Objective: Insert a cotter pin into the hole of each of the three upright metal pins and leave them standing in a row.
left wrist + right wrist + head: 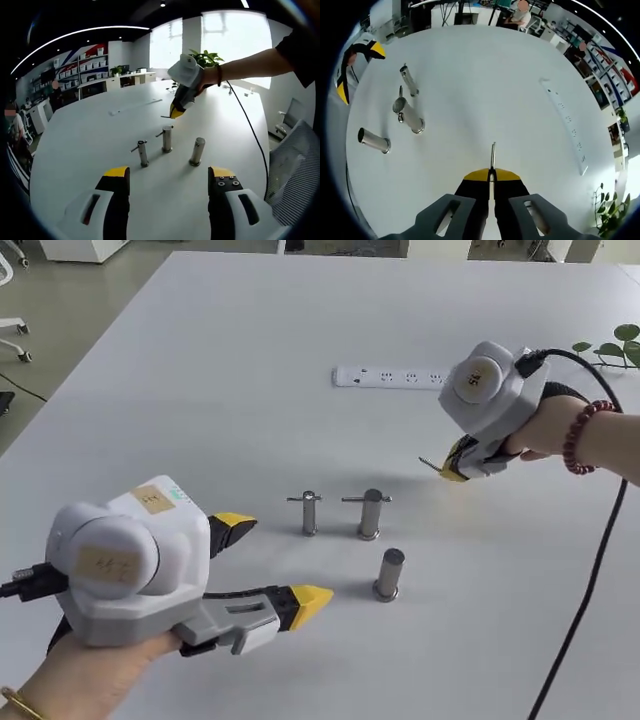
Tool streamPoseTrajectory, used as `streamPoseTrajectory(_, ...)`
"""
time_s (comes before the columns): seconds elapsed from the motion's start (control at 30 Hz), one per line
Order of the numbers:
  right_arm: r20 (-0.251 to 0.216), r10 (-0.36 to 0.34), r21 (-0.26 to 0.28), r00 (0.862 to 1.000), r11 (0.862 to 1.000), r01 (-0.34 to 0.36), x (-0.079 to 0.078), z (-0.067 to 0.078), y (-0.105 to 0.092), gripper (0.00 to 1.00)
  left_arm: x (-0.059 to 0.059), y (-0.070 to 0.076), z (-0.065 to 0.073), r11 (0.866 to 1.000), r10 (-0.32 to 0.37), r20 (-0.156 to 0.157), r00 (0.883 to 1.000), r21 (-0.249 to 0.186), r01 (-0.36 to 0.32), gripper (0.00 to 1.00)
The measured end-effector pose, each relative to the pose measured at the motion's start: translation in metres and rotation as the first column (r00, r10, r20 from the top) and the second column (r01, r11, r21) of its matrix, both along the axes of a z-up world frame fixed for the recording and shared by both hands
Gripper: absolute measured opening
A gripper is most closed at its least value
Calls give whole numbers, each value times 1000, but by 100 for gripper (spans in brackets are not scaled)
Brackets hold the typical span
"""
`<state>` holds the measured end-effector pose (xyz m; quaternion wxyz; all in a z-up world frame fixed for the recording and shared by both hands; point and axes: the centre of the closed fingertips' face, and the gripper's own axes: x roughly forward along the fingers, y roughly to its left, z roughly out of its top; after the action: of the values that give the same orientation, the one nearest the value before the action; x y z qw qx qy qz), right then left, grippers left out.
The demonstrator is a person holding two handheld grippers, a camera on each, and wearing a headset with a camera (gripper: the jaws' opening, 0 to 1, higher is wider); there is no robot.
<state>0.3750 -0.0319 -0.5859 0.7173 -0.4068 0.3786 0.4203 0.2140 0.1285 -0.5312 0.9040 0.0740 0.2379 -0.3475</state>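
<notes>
On the white desk (pixel 200 390) in front of me stand three smooth steel cylinders. The left pin (pixel 310 513) and the middle pin (pixel 371 515) each carry a thin cross-piece (pixel 293 498) through the top, while the bare pin (pixel 389 574) stands just in front of them, out of line. My right gripper (pixel 452 470) hangs above the desk with its yellow-tipped jaws pinched on a slim cotter pin (pixel 430 464). My left gripper (pixel 283 560) hovers near the left pin, jaws spread wide. Tan stickers (pixel 152 499) on both grey housings bear marks too small to read. A white power strip (pixel 395 376) lies beyond.
</notes>
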Motion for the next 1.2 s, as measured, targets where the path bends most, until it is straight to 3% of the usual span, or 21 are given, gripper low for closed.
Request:
streamPoseTrajectory(0.17,35,62,-2,997,998,-62,-22,14,7,0,0,-3,9,1000,-17,19,1000,-1,17,62)
streamPoseTrajectory(0.3,70,106,7,992,994,-107,-22,23,15,0,1,-2,15,1000,-18,27,999,1,18,60)
streamPoseTrajectory(0.53,122,164,35,979,985,-170,-46,50,31,0,3,-6,26,999,-11,11,1000,-40,12,54)
streamPoseTrajectory(0.7,149,191,60,970,978,-201,-67,64,42,0,5,-7,33,999,-21,13,1000,-40,22,48)
streamPoseTrajectory(0.97,187,236,80,954,964,-255,-89,79,56,0,12,-10,47,996,-24,-11,1000,-90,23,43)
streamPoseTrajectory(1.07,203,255,88,946,957,-276,-97,84,61,0,10,-16,52,985,-26,-53,998,-173,16,41)
streamPoseTrajectory(1.2,225,290,98,930,943,-318,-109,90,69,0,11,-18,58,976,-20,-68,997,-219,5,36)
